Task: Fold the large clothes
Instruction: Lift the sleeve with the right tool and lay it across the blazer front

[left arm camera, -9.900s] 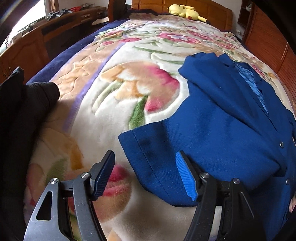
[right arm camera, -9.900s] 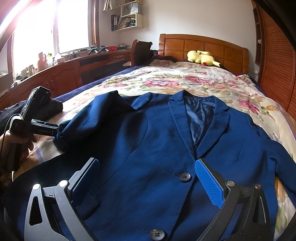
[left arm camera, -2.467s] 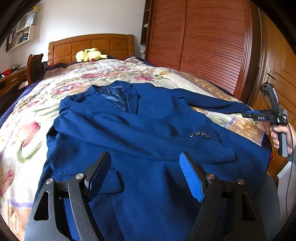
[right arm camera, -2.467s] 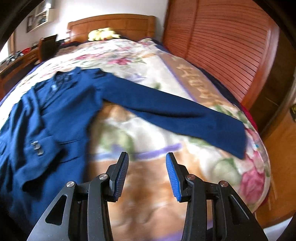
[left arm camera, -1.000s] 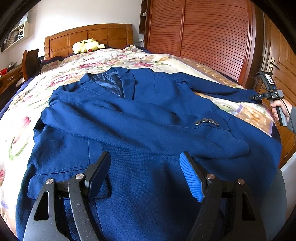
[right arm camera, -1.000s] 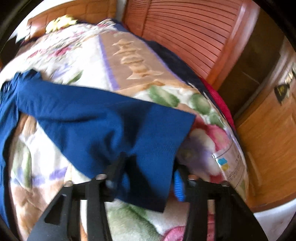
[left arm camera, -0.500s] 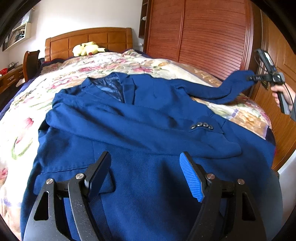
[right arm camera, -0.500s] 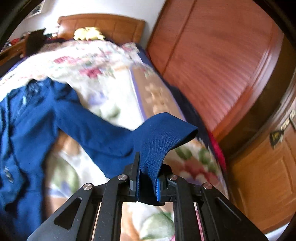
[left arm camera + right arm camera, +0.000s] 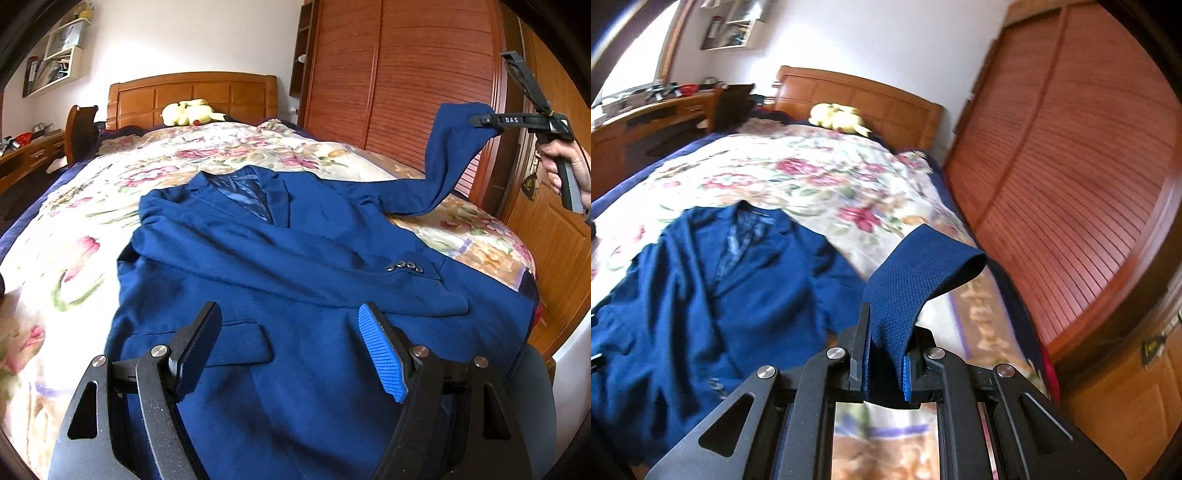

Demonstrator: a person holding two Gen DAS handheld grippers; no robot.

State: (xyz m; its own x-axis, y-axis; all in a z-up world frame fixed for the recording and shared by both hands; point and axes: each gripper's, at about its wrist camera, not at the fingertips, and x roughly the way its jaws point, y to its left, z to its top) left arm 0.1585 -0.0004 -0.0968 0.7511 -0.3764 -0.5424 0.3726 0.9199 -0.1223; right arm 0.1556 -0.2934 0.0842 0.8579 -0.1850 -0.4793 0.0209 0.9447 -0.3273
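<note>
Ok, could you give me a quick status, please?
Right gripper shut on sleeve cuff, lifted. Left gripper open over blue jacket. Nothing blocking.

Landmark: the jacket (image 9: 295, 266) lying flat on the bed (image 9: 74, 236). Toward the headboard (image 9: 192, 92) the quilt is bare as far as a yellow plush toy (image 9: 188, 112), so there is room to pass. On its window side lies a broad open strip of quilt. On the other side only a narrow strip remains before the wardrobe (image 9: 399, 81), and the lifted sleeve (image 9: 447, 155), pinched in the right tongs (image 9: 884, 363), arches across it.
</note>
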